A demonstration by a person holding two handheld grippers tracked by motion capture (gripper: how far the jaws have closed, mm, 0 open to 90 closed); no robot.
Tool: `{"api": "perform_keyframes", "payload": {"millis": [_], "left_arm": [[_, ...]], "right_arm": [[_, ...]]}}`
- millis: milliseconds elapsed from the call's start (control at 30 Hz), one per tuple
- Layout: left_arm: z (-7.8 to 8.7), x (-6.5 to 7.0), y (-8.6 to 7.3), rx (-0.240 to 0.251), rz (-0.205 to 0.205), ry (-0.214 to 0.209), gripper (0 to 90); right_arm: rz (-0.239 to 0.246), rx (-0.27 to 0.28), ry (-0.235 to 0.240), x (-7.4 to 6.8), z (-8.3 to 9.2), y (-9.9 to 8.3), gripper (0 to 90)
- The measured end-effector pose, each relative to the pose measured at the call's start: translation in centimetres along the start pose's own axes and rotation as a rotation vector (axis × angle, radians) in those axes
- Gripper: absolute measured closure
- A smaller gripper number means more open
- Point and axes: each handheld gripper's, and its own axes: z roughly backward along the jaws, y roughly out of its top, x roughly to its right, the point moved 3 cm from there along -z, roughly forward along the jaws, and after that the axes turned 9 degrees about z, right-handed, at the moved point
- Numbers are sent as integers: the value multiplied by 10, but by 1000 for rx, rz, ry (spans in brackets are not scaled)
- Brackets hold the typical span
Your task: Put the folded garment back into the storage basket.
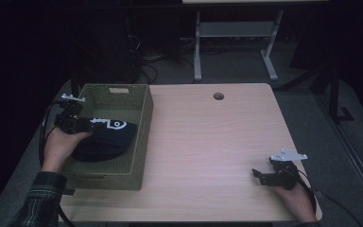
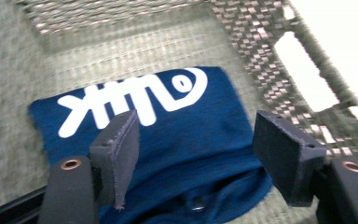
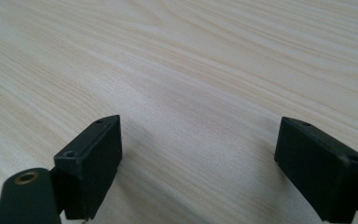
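From the high view I have my left gripper (image 1: pixel 90 124) inside the woven green basket (image 1: pixel 144 123), which sits at the left side of the counter (image 1: pixel 208 142). Its jaws stand apart with nothing pressed between them. In the left gripper view they hang over the dark blue cloth (image 2: pixel 186 140), which lies folded on the basket's floor with its white lettering (image 2: pixel 135 95) facing up (the letters read upside down from that camera). The cloth sits near the basket's right wall, whose open weave lets the pale counter show through. I can see no contact between either pad and the fabric; the cloth lies loose beneath them.

My right gripper (image 1: pixel 261 175) rests low at the near right corner of the counter, well apart from the basket, pointing left across the bare wood. In the right gripper view its jaws are spread wide, with only the light wood grain (image 3: pixel 196 70) between them, gripping nothing.

The hand on the left gripper comes in over the basket's near left rim, its sleeve plaid.
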Motion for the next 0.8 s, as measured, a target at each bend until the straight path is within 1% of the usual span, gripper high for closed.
{"api": "perform_keyframes", "payload": {"millis": [33,100,167,200,367,533,700,800], "left_arm": [[0,5,0,2,-4,-9,300],[0,15,1,23,-14,-32,285],[0,22,1,34,-22,-47,272],[-1,27,1,45,-23,-56,268],[-6,48,2,45,-51,-94,255],[-10,71,5,59,-83,-120,251],[-17,94,5,51,-117,-149,251],[-23,110,2,46,-134,-176,251]], "right_arm": [[1,0,0,0,0,0,144],[0,0,0,0,0,0,145],[1,1,0,0,0,0,145],[0,0,0,0,0,0,145],[0,0,0,0,0,0,145],[0,0,0,0,0,0,145],[-1,0,0,0,0,0,145],[0,0,0,0,0,0,145]]}}
